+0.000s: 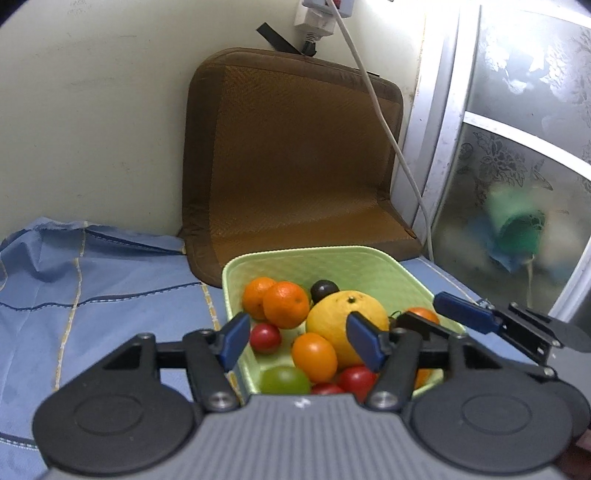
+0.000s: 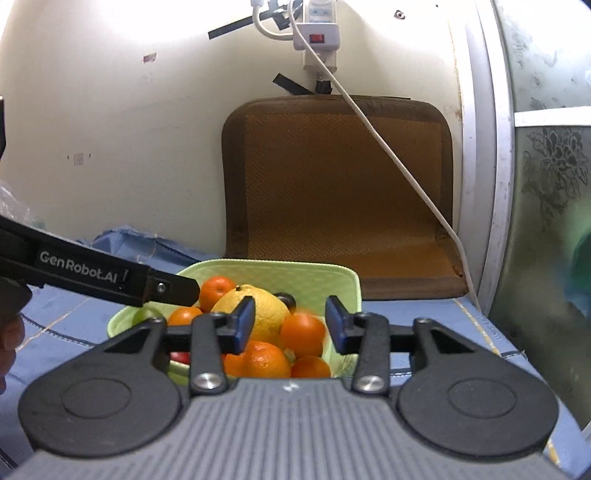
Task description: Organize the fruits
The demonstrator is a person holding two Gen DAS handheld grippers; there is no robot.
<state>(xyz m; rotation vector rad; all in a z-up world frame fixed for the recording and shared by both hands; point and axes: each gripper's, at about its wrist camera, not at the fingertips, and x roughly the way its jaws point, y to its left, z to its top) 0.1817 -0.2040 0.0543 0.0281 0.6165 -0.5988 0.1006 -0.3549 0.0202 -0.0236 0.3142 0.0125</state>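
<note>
A light green basket (image 1: pixel 332 258) sits on the blue cloth and holds fruit: a large yellow citrus (image 1: pixel 338 314), mandarins (image 1: pixel 286 304), red tomatoes (image 1: pixel 265 336), an orange tomato (image 1: pixel 314 357), a green grape (image 1: pixel 285 380) and a dark plum (image 1: pixel 324 290). My left gripper (image 1: pixel 299 339) is open and empty, just above the basket's near side. My right gripper (image 2: pixel 290 325) is open and empty over the basket (image 2: pixel 317 277), above an orange fruit (image 2: pixel 303 334) that looks blurred. The right gripper's blue fingertip (image 1: pixel 463 312) shows at the basket's right edge in the left wrist view.
A brown woven seat cushion (image 1: pixel 295 155) leans on the wall behind the basket. A white cable (image 1: pixel 384 122) hangs from a power strip (image 2: pixel 319 33) down the right side. A frosted glass door (image 1: pixel 517 166) stands at right. Blue cloth (image 1: pixel 92 295) covers the surface.
</note>
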